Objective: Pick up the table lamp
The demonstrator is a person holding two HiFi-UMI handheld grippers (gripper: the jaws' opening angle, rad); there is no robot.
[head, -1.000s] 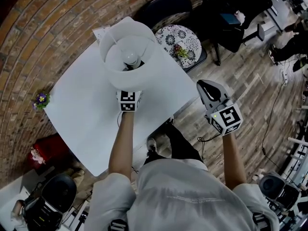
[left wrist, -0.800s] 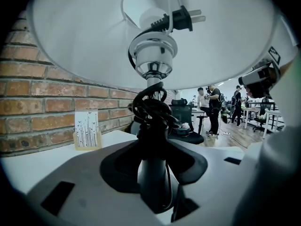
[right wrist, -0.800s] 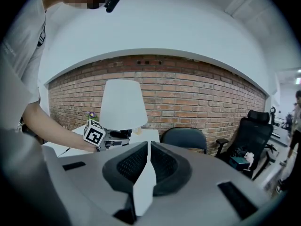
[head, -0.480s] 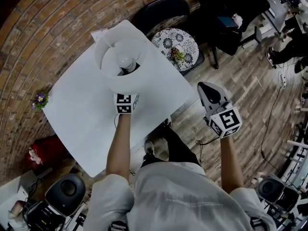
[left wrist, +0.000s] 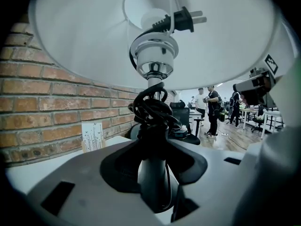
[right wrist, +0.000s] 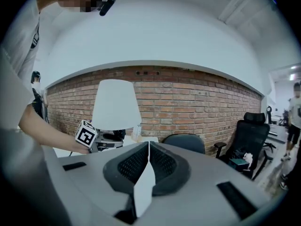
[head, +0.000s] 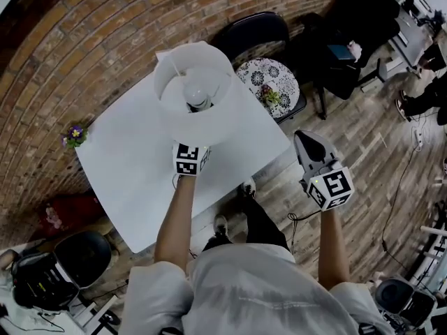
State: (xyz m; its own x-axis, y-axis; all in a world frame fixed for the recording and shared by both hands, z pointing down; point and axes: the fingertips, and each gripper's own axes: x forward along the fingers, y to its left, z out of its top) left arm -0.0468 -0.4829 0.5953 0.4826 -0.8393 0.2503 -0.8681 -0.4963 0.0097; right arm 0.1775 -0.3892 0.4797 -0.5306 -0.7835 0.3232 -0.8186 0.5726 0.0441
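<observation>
White square table (head: 133, 166) shoved up near a red brick wall (head: 105, 40). Tiny pot of purple and yellow flowers (head: 75, 135) sits just off its left corner. A round black-and-white patterned top (head: 278, 72) with a little flower bunch (head: 269, 93) on it is right by the far edge, in front of a black office chair (head: 253, 35). Wooden plank floor (head: 370, 145), red bag (head: 66, 213) down left. Small white printed card (left wrist: 92, 136) stands on the table by the bricks, and a few people (left wrist: 212, 108) are standing way back.

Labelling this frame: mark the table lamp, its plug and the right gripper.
table lamp (head: 209, 124), head view, shade
plug (left wrist: 184, 20), left gripper view, black body
right gripper (right wrist: 147, 145), right gripper view, between fingertips
</observation>
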